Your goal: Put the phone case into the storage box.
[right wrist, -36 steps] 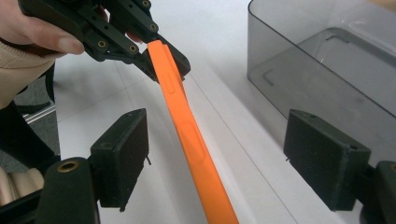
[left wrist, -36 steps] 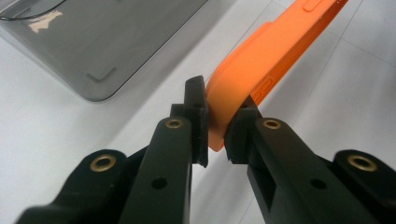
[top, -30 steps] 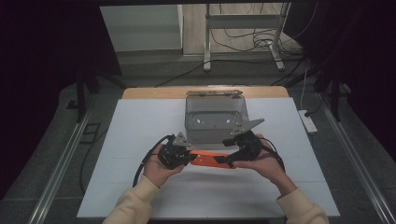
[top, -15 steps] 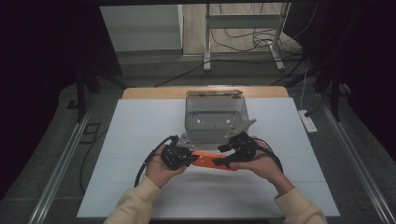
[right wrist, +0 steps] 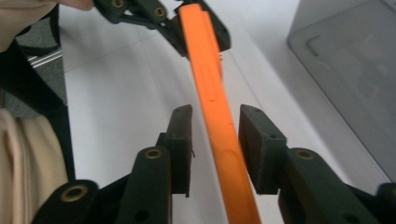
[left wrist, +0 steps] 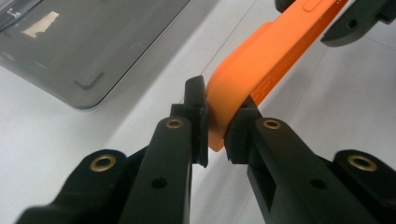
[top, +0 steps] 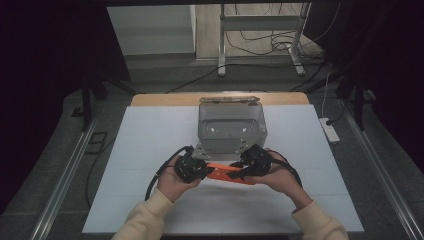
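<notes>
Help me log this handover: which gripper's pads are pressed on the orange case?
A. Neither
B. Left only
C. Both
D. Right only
B. The left gripper pinches the orange case at one end; the right gripper, whose jaws have just been closing, straddles it with gaps at both pads.

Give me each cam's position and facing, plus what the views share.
High view: above the person's side, looking forward and down on the table; forearms, left gripper, right gripper.
Left gripper view: along its jaws, clamped on the orange case; bin beyond.
Right gripper view: along its jaws, which have just been closing, gaps still beside the case between them; sleeve at left.
Shared: the case and bin show in all three.
</notes>
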Tool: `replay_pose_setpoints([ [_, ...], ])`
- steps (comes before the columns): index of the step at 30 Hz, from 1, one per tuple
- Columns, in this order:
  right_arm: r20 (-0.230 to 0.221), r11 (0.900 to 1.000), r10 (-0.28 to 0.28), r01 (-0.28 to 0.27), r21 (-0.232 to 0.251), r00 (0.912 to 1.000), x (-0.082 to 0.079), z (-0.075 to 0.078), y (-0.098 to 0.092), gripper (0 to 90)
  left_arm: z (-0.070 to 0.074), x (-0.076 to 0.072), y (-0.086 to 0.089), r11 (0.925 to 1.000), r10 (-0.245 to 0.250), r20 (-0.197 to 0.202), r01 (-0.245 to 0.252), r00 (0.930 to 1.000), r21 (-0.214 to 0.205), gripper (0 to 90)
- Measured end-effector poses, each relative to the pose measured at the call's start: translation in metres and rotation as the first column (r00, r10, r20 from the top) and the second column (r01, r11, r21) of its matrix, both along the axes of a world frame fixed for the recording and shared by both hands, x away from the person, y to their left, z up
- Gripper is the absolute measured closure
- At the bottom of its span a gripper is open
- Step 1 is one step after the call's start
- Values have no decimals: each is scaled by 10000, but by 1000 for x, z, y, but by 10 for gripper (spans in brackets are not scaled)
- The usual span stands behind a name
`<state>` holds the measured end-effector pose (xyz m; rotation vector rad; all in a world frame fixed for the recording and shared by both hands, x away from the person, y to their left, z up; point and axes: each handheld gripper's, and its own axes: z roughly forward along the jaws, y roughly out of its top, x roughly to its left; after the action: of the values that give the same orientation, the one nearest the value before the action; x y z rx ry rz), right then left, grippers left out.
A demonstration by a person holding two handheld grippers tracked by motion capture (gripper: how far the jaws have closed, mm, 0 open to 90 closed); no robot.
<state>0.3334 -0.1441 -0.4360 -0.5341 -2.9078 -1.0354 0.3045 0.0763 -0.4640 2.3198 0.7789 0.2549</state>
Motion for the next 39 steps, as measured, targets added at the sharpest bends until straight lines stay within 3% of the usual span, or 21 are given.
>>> replay_pose_setpoints([
  [14, -89, 9997, 140, -142, -206, 9999, 0, -1, 0, 761, 1, -1, -2, 9998, -86, 103, 84, 9999, 162, 819],
  [29, 60, 9992, 386, -387, 80, 9992, -2, 2, -1, 787, 1, 0, 2, 9997, -38, -15, 37, 10000, -258, 796],
  [32, 114, 9992, 358, -360, 173, 9993, -2, 3, -1, 790, 1, 0, 3, 9989, -109, 31, 110, 9999, -457, 747],
  [39, 185, 9990, 186, -194, 394, 9997, -1, 6, -4, 792, 4, 1, 8, 9955, 92, 226, -71, 9997, -941, 480],
])
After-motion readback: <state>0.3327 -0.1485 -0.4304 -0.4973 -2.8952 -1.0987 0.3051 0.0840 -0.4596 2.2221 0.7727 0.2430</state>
